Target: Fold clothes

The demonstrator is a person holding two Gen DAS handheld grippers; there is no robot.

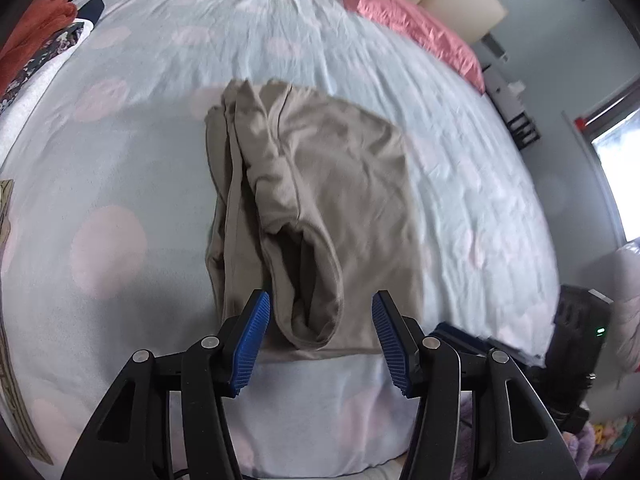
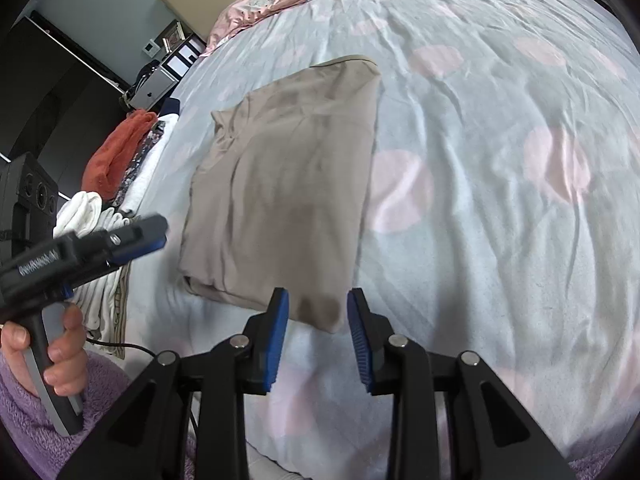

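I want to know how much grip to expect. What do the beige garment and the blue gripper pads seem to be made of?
The beige garment looks like thin, soft, matte knit, perhaps cotton jersey: it drapes limply, with fine wrinkles and a stitched hem. The blue pads on the left gripper look like ribbed rubber or plastic, finely ridged; which one cannot be told.

A folded beige garment (image 2: 288,176) is seen lying flat on a pale blue bedsheet (image 2: 500,240) with pink spots.

The right tongs (image 2: 318,312) are held apart, empty, just over the garment's near corner. At the left edge the left tongs (image 2: 136,236) are gripped by a hand (image 2: 52,356) in a purple sleeve (image 2: 24,428). A pile of orange, white and patterned clothes (image 2: 120,160) is stacked along the bed's left side.
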